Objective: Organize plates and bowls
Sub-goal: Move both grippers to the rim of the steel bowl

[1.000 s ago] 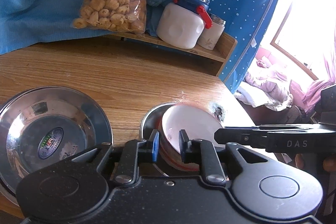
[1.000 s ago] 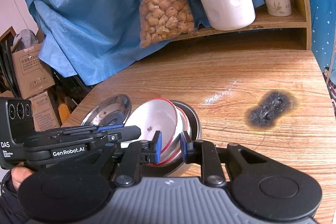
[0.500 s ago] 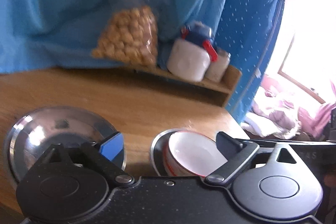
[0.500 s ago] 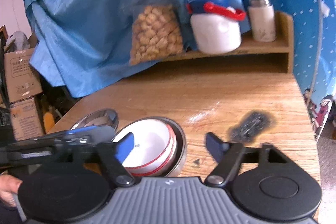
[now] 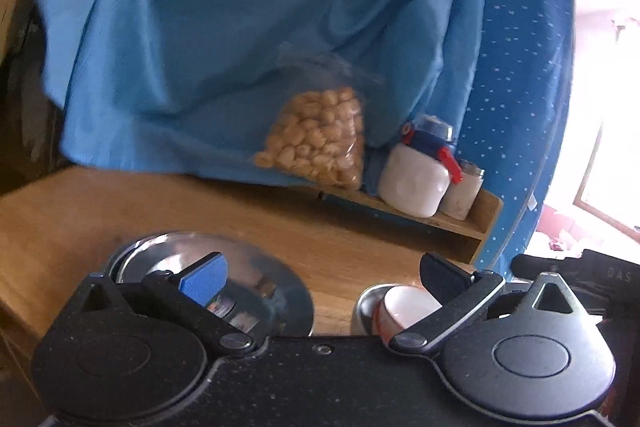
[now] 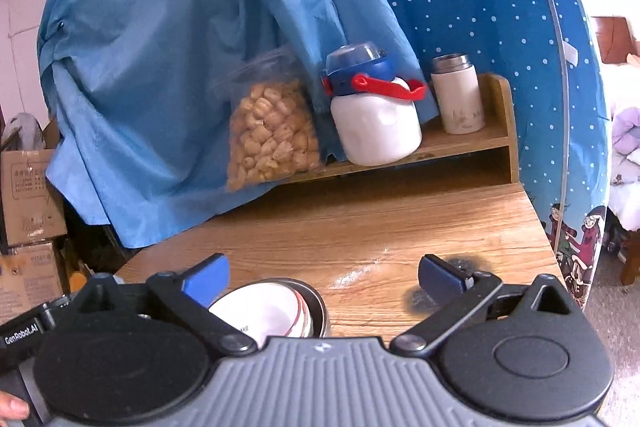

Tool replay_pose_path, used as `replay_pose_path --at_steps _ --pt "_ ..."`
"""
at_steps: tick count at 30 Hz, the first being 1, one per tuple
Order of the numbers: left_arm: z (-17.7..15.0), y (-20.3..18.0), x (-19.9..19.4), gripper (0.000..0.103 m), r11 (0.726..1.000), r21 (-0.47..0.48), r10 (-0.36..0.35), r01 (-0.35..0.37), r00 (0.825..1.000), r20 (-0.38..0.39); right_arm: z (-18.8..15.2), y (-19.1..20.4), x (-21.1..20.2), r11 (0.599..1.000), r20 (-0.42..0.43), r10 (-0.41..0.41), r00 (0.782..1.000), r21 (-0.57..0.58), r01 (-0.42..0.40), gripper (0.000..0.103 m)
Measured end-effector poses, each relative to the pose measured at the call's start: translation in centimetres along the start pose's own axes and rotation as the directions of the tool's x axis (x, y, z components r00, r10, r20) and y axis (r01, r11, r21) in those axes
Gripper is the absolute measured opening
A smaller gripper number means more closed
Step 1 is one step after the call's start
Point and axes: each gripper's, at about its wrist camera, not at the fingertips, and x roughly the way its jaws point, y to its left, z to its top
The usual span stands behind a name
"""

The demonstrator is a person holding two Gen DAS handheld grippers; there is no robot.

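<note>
Both tongs (image 5: 322, 277) (image 6: 324, 277) spread wide, empty, above white bowl (image 6: 264, 311).

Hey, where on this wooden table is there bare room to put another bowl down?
Bare wood runs from the white bowl nested in its steel bowl back to the shelf, and right past the burn mark to the table edge. The near left is crowded: the steel plate sits beside the bowls.

White bowl (image 5: 404, 305) (half hidden behind gripper body); bag (image 5: 316, 143) contents blurred.
</note>
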Motion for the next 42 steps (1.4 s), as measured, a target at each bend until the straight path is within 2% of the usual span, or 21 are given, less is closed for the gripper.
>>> replay_pose_path --at_steps 2,4,7,19,23,28,35,40,42 --pt "-0.1 0.5 0.8 0.102 1.0 0.0 0.01 -0.01 1.0 -0.027 0.3 0.1 0.2 1.0 -0.007 -0.008 1.0 -0.006 0.008 0.103" --pt "-0.1 0.7 1.7 0.102 1.0 0.011 0.03 -0.029 0.998 -0.063 0.5 0.5 0.6 0.998 -0.016 -0.052 0.998 -0.022 0.052 0.103" --pt "-0.2 1.1 2.3 0.102 1.0 0.024 0.02 -0.018 0.996 -0.09 0.2 1.1 1.3 0.994 -0.037 -0.094 0.995 -0.054 0.092 0.103" --pt "-0.7 0.1 2.3 0.102 0.999 0.047 -0.015 0.022 0.99 -0.139 0.4 0.8 2.7 0.977 -0.117 -0.185 0.976 -0.128 0.17 0.103" --pt "-1.2 -0.4 1.9 0.102 0.997 0.064 -0.019 0.03 0.986 -0.166 0.3 0.4 2.7 0.975 -0.143 -0.189 0.971 -0.144 0.169 0.103" --pt "-1.9 -1.3 2.0 0.102 0.995 0.086 -0.022 0.042 0.975 -0.219 -0.1 0.1 3.1 0.976 -0.216 -0.181 0.959 -0.158 0.149 0.103" --pt "-2.3 -2.2 2.6 0.102 0.997 0.073 -0.006 0.025 0.967 -0.255 -0.1 0.2 2.1 0.96 -0.224 -0.215 0.951 -0.228 0.163 0.103" --pt "-2.3 -3.5 2.7 0.102 0.996 0.089 0.021 0.001 0.967 -0.252 0.1 -0.2 1.9 0.961 -0.237 -0.207 0.949 -0.233 0.151 0.103" --pt "-2.3 -4.2 2.7 0.102 0.996 0.09 0.004 0.02 0.967 -0.253 0.1 -0.4 2.0 0.962 -0.233 -0.196 0.953 -0.233 0.14 0.103"
